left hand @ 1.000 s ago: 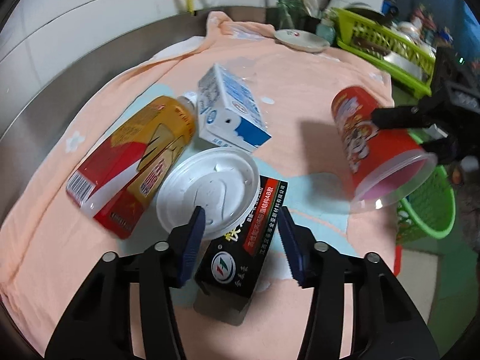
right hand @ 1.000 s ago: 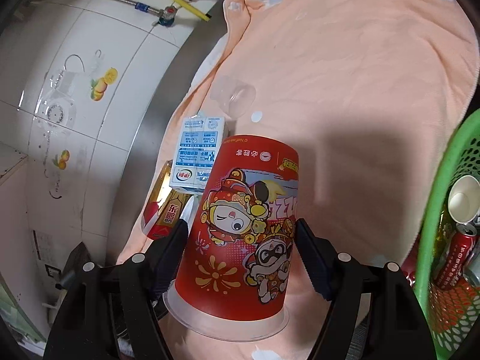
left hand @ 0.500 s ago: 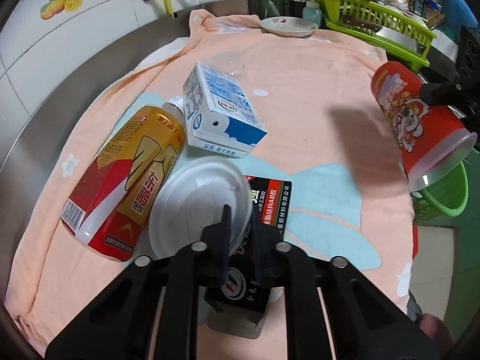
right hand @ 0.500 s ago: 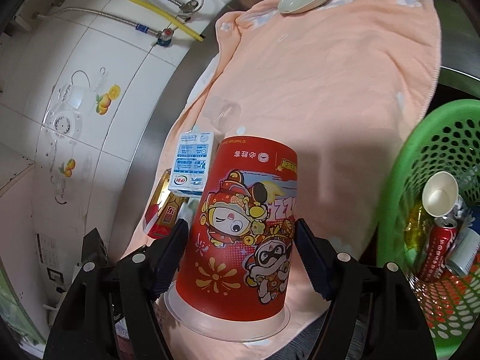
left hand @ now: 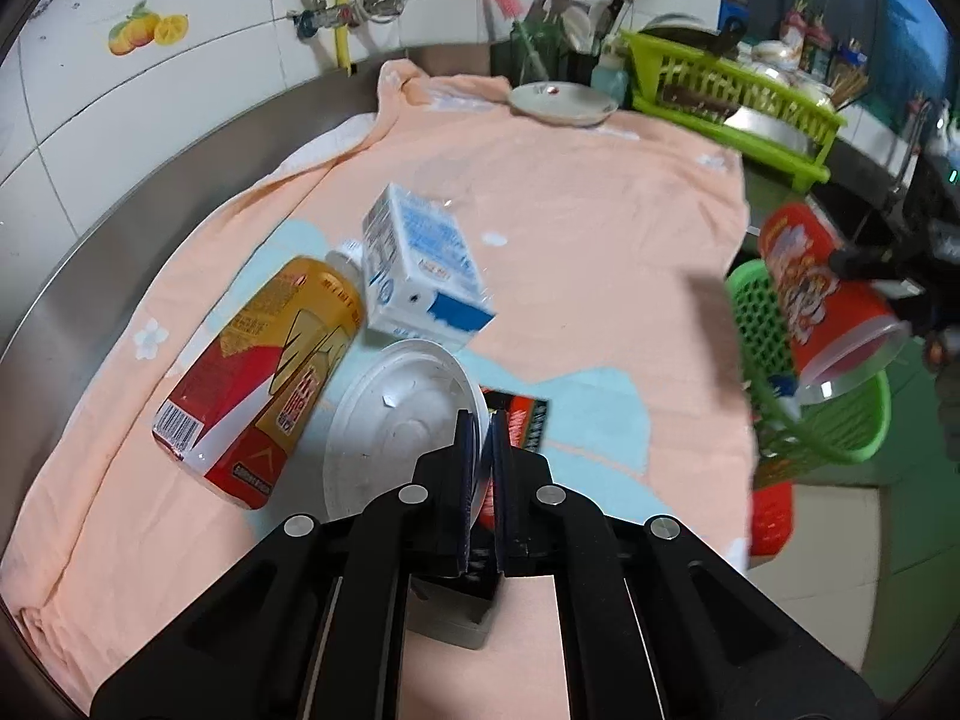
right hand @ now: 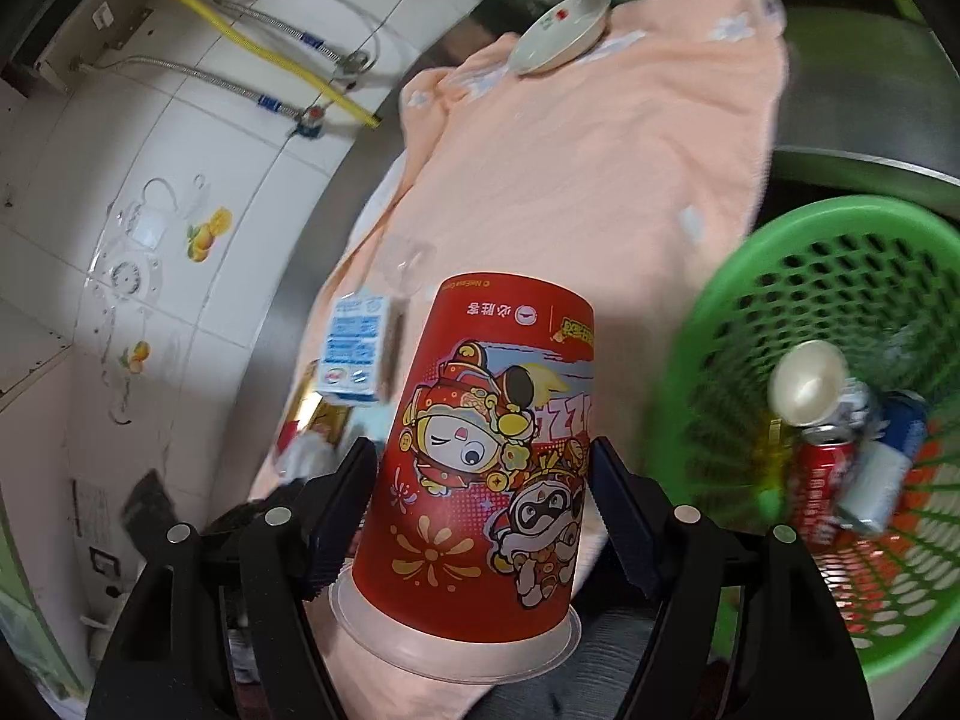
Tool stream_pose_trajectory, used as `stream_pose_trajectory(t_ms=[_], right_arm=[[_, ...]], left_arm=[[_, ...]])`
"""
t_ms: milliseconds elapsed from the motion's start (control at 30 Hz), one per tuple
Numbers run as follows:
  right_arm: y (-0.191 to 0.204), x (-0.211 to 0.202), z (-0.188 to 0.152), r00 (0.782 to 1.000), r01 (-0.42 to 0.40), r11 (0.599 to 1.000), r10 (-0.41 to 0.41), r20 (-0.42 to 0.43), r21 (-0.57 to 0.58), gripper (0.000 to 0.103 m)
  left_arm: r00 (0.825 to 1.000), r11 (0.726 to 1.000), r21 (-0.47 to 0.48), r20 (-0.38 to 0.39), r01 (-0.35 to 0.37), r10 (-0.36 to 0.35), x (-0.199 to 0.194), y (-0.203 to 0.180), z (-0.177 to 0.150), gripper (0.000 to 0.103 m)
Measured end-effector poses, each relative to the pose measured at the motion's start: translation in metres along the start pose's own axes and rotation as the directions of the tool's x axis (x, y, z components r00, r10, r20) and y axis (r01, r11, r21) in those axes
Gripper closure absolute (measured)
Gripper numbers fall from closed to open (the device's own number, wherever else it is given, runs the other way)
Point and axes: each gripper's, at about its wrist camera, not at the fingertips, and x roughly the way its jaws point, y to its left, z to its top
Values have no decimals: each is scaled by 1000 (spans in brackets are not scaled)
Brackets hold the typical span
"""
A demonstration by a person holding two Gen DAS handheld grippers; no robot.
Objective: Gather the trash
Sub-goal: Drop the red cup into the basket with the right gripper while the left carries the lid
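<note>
left gripper [left hand: 481, 456]: fingers nearly closed, pinching the right rim of the white lid [left hand: 399, 420]; lid sits near the front edge of the worktop [left hand: 90, 276], on the peach towel [left hand: 600, 228], partly over the black box [left hand: 516, 426].
right gripper [right hand: 483, 504]: fingers clamped on both sides of the red cup [right hand: 486, 462], cup upside down, rim toward the camera, held past the worktop's right edge beside the green basket [right hand: 750, 276].
basket contents: paper cup [right hand: 807, 381], red can [right hand: 819, 480], blue-white can [right hand: 882, 468] already in.
trash left on the towel: yellow-red bottle [left hand: 258, 378] lying near the left edge, milk carton [left hand: 420, 270] touching its cap end, clear plastic cup [right hand: 411, 261] further back, hard to see.
risk, cup: looks not fully over the basket opening; release now could hit the rim and drop to the floor.
risk, lid: thin edge grip, lid could slip out or pivot on the lift; may drag the box along.
in the way: carton and bottle crowd the lid's far and left sides.
not trash: saucer [left hand: 561, 102] at the back edge, green dish rack [left hand: 738, 96] back right.
</note>
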Motion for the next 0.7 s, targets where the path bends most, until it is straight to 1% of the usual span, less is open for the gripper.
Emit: stream_pose_trajectory(t_ms=[100,167,267,333,400,433,567,633,700], right_arm=[[-18,-16,0,997,69,998,-70,27,10,34],[-31,-26,0,989,141,990,-141,50,9,34],[-52,-34,-2,968,241,970,-241,70,8,34],[-71,-33,-5,950,305,952,-306,57,21,34],[-87,-28,-7,938,344,939,-345,42,25,34],[-97,-23,-10,926,376,926,-377,33,29,34],[-123,-3,-15,918,398,917,-397,-21,43,34],[-127,7,-17,910,415,909,-413,-41,36,34],[-130,15,-18,908,417,908,-415,-65,29,34]], left_arm=[[999,999,4,26,32,-32,-11,-8,6,99],[997,998,5,39,66,-66,-17,-15,11,99],[993,994,19,57,107,-108,-23,-30,16,99],[988,990,26,63,137,-139,-25,-41,19,98],[985,987,37,66,156,-158,-26,-52,22,98],[983,985,42,63,169,-172,-25,-58,24,98],[977,977,58,57,204,-207,-24,-80,31,98],[974,974,67,57,214,-218,-24,-88,33,98],[972,971,72,55,226,-230,-23,-96,37,98]])
